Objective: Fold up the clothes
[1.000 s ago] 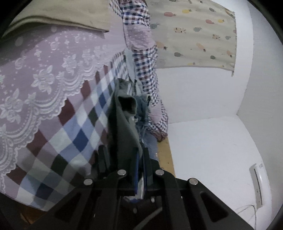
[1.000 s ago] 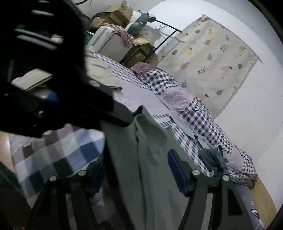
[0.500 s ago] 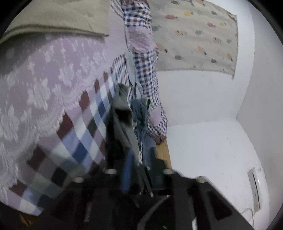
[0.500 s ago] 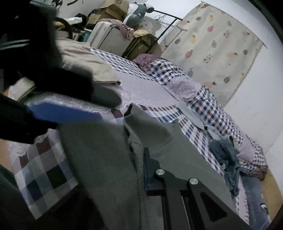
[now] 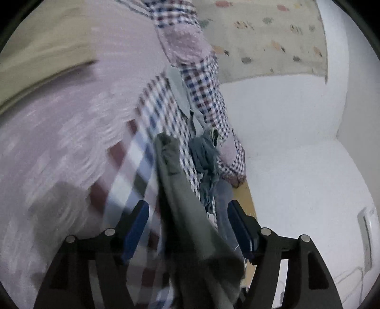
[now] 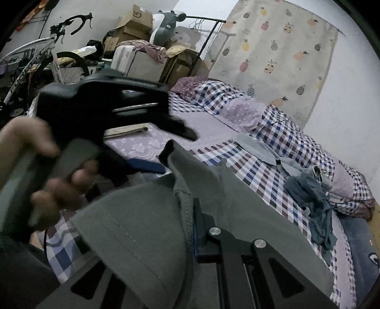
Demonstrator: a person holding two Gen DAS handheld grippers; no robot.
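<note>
The left tool (image 5: 187, 225) has its blue pads spread wide, the grey-green shirt (image 5: 182, 204) hanging loose between them. The right tool (image 6: 192, 235) seems to pinch the shirt's collar, though cloth hides one finger. Below lies the checked bed (image 6: 251, 164).

Readable only in the right wrist view: "SP" in a round mark on the side of a cardboard box (image 6: 137, 16) stacked at the back of the room. Lettering on the white bicycle frame (image 6: 16, 83) too blurred to make out. Nothing legible elsewhere.
</note>
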